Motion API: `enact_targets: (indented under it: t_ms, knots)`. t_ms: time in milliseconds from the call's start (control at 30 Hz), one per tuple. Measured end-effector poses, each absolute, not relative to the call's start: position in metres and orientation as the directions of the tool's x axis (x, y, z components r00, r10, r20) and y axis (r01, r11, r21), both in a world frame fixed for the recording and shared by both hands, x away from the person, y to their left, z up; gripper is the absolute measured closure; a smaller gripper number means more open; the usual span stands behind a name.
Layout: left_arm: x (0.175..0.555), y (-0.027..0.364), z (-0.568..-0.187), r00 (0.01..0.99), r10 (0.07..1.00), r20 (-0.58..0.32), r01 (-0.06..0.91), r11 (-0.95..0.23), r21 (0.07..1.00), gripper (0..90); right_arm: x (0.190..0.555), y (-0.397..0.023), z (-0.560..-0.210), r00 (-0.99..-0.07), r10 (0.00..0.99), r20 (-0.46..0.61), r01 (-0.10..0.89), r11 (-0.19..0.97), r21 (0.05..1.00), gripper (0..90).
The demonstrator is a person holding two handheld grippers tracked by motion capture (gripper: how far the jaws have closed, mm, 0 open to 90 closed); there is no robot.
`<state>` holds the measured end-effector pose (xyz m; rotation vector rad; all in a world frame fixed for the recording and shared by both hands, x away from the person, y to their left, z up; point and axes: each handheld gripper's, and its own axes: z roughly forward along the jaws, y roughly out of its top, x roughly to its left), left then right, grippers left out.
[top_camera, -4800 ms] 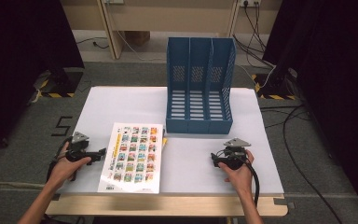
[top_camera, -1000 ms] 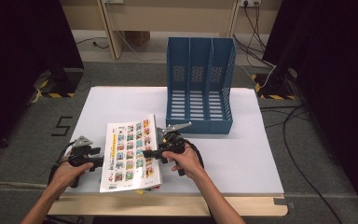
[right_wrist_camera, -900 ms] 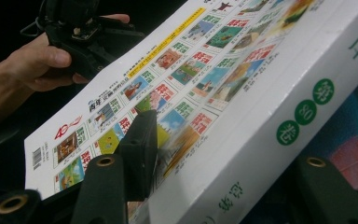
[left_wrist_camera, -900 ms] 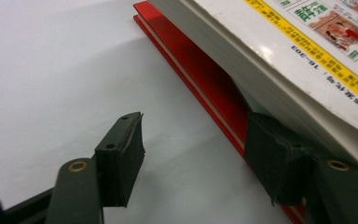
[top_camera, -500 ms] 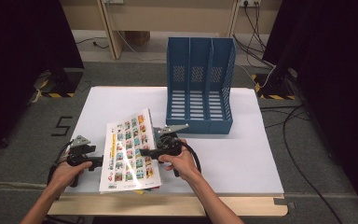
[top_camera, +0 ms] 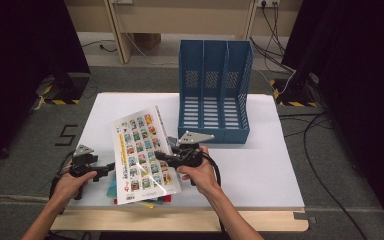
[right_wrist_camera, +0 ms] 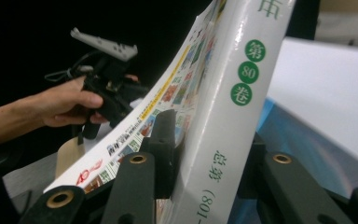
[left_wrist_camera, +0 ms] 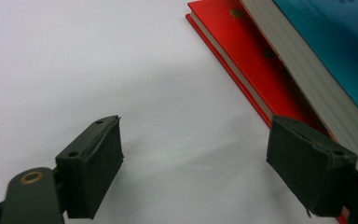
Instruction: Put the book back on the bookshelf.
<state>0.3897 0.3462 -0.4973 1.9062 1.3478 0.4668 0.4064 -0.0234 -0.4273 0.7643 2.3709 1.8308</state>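
Observation:
A thick white book with a grid of small coloured pictures on its cover is tilted up off the table. My right gripper is shut on its spine edge, which carries green round marks. Under it lie a red book and a teal one, stacked flat. My left gripper rests on the white table left of the stack, open, jaws wide apart with nothing between them. The right pad stands close to the red book's edge.
A blue three-slot file holder stands upright at the back middle of the table. The right half of the tabletop is bare. Cables run on the floor to the right, and the table's wooden front edge lies near the person.
The right gripper took hold of the white book and has lifted its right edge higher, tilting it and uncovering the books below. The left gripper has stayed near the table's left.

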Motion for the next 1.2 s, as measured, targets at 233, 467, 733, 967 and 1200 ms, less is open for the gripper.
enact_targets:
  t_ms: [233,467,733,967,1200]
  knots:
    - [0.392,0.348,-0.5,0.38,0.915,-0.134,0.65,-0.161,0.743,16.2,0.394,-0.055,-0.409,-0.875,0.466,0.128,0.218,0.143,0.966,73.0]
    - [0.392,0.349,-0.501,0.385,0.914,-0.129,0.648,-0.168,0.743,16.8,0.393,-0.069,-0.414,-0.844,0.49,0.217,0.285,0.066,0.956,72.9]
    - [0.392,0.349,-0.501,0.393,0.911,-0.128,0.644,-0.174,0.745,16.3,0.38,-0.099,-0.396,-0.831,0.538,0.14,0.172,0.011,0.985,73.0]
    - [0.392,0.348,-0.502,0.388,0.912,-0.13,0.644,-0.167,0.747,15.3,0.361,-0.137,-0.392,-0.76,0.649,0.022,0.046,0.02,0.999,73.1]
    - [0.392,0.348,-0.502,0.392,0.912,-0.126,0.642,-0.173,0.747,14.9,0.356,-0.152,-0.409,-0.72,0.693,-0.042,-0.011,0.049,0.999,73.0]
